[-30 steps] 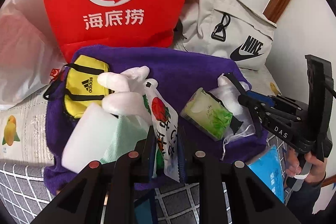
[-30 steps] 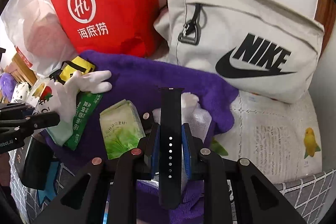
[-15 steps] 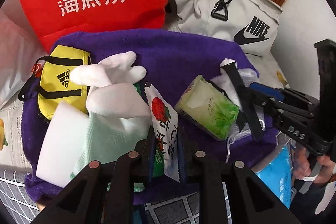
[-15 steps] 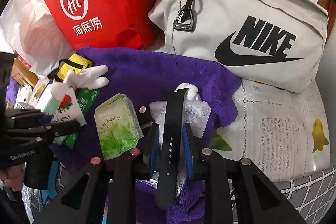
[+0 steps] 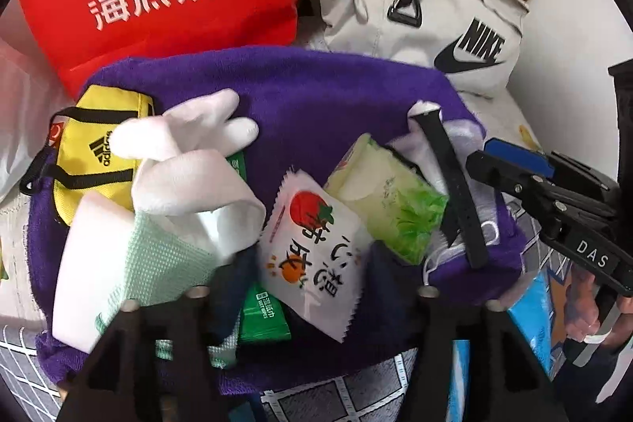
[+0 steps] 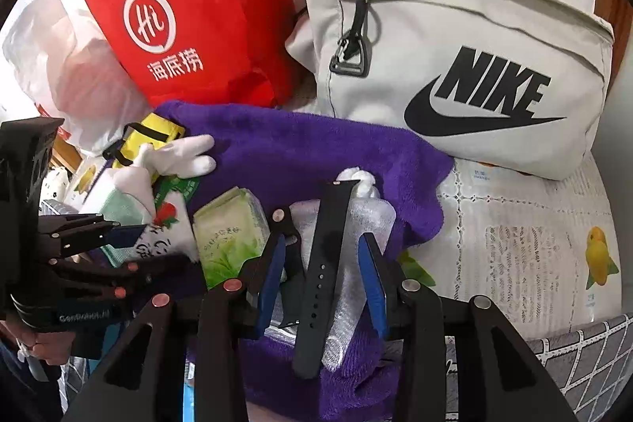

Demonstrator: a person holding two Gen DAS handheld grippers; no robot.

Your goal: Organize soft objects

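Because the purple towel is serving as my collecting ground, everything soft is being laid onto it, and both tools hang over its near edge. Starting at the left: my left gripper is letting its jaws spread, and the strawberry sachet lies flat between them, touching neither pad as far as I can see, so I judge it just released. Left of that tool sit the white glove, the pale green cloth and the yellow pouch; just right of it rests the green tissue pack.

Moving right, my right gripper is also opening. The black strap lies lengthwise between its blue pads with daylight either side, draped over a clear bubble-wrap bag.

The green wipes packet is mostly buried under the sachet. The bubble-wrap's contents I can't read, and the towel's near edge is cut off behind my own fingers.
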